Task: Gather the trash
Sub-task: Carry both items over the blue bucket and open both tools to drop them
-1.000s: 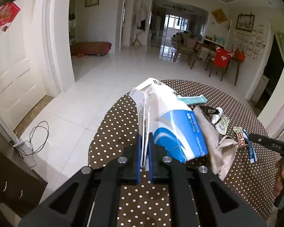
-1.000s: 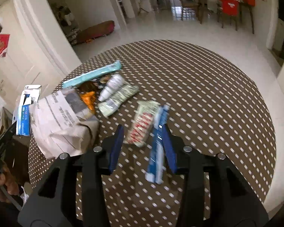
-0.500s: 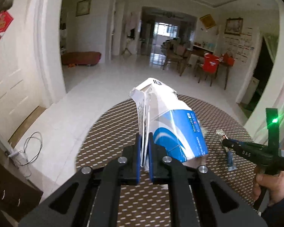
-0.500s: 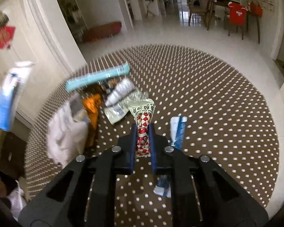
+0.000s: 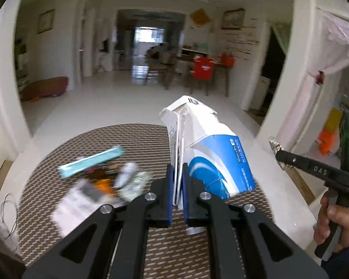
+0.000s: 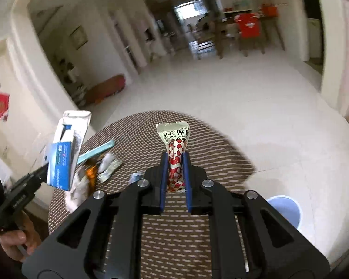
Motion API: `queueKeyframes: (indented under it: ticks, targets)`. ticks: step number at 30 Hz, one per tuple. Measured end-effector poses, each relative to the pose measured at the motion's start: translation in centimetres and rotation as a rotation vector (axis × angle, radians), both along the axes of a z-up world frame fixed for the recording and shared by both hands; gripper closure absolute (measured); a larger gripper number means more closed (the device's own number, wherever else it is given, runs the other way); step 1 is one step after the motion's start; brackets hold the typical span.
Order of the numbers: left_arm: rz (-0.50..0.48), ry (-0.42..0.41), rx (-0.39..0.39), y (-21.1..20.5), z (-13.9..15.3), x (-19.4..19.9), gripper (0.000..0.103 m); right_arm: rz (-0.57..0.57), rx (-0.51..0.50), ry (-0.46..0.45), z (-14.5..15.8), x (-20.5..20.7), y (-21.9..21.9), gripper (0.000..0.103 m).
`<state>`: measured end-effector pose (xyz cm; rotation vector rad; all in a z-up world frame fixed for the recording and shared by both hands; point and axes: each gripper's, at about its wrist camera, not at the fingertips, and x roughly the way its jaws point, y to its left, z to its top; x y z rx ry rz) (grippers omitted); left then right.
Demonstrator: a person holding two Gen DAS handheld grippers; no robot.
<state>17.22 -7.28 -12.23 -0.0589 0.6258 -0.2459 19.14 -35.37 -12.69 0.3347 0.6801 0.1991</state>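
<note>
My left gripper [image 5: 178,169] is shut on a flattened white and blue carton [image 5: 207,148], held up above the round polka-dot table [image 5: 58,214]. In the right wrist view the same carton [image 6: 65,153] shows at the left, in the left gripper. My right gripper [image 6: 176,160] is shut on a red and white checked snack wrapper [image 6: 175,144], lifted over the table [image 6: 211,148]. The right gripper [image 5: 279,154] also appears at the right of the left wrist view, a hand below it. Blurred on the table lie a teal strip [image 5: 93,161], a crumpled paper bag [image 5: 76,204] and small wrappers [image 5: 128,181].
A light blue bin [image 6: 283,209] stands on the white tiled floor right of the table. Beyond lie a hallway, a dining set with red chair covers [image 5: 203,67] and a low bench [image 5: 44,88]. A cable [image 5: 4,214] lies on the floor at left.
The right gripper closed on the checked wrapper and lifted it off the table, leaving the blue tube behind. Both grippers rose and swung to the right; the carton stays in the left gripper.
</note>
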Motion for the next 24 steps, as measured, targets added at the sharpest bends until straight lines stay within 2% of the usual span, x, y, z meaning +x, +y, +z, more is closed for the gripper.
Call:
queueKeyframes:
  ticks: [5, 10, 16, 24]
  targets:
    - [-0.132, 0.029, 0.003, -7.3, -0.9, 1.4, 0.097, -0.142, 0.023, 0.001, -0.1, -1.6, -7.9, 0.09]
    - [-0.247, 0.079, 0.016, -14.0, -2.6, 2.8, 0.097, -0.266, 0.052, 0.051, -2.1, -2.5, -15.5, 0.09]
    - [-0.358, 0.164, 0.059, -21.4, -5.9, 4.6, 0.097, -0.338, 0.083, 0.124, -5.3, -2.0, -20.9, 0.09]
    - [-0.472, 0.307, 0.139, -29.9, -11.6, 6.6, 0.096, -0.386, 0.145, 0.22, -10.7, -0.3, -24.4, 0.09]
